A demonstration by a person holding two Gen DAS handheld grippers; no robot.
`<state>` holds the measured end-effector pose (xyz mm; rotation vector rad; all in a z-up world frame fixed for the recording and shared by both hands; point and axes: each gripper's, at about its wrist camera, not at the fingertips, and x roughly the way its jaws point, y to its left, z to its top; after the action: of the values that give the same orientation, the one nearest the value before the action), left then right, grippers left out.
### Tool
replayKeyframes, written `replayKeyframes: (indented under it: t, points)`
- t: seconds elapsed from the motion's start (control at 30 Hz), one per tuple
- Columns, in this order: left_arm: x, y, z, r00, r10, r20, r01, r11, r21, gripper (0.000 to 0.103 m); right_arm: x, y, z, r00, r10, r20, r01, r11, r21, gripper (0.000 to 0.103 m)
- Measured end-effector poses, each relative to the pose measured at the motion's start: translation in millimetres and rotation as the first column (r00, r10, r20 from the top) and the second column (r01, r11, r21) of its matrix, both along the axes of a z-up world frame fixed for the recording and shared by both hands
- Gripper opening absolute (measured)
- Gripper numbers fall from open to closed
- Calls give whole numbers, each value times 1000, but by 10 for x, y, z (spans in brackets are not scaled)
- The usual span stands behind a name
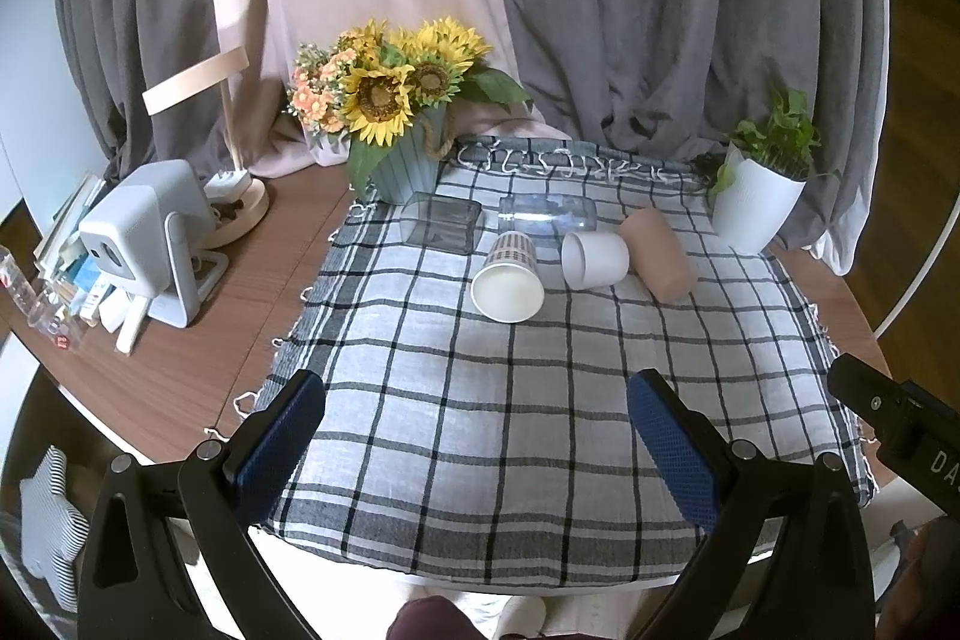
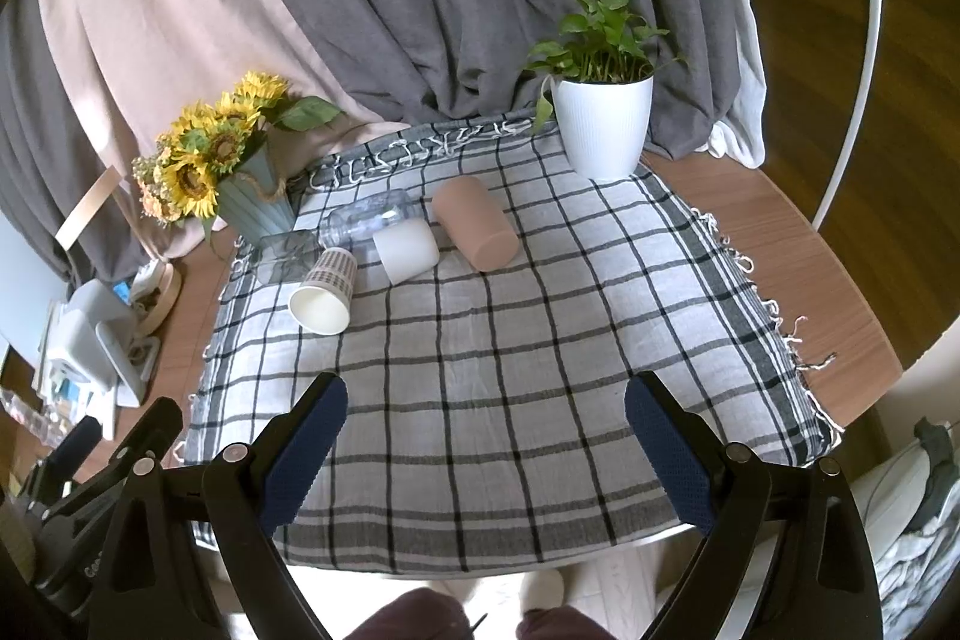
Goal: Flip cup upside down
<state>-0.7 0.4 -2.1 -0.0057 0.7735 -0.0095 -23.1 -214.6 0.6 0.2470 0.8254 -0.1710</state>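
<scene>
Lying on their sides on the checked cloth (image 1: 480, 400) are five cups in a row: a clear square cup (image 1: 441, 222), a paper cup (image 1: 509, 277), a clear round cup (image 1: 547, 215), a white cup (image 1: 595, 259) and a pink cup (image 1: 659, 254). None is flipped yet, so the job looks just begun. The left hand-held gripper (image 1: 477, 445) and the right hand-held gripper (image 2: 486, 451) are both spread wide, holding nothing, well back from the cups. Next, one should reach in and pinch a cup. The clear cups are hard to see, and the table (image 1: 180, 352) edge is cut off.
</scene>
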Motion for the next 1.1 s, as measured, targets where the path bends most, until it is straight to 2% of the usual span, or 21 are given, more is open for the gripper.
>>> replayKeyframes:
  t: [1.1]
  points:
    - [29, -10, -6, 1000, -1, -1, 1, 1000, 7, 103, 15, -17, -16, 1000, 0, -5, 0, 1000, 6, 94]
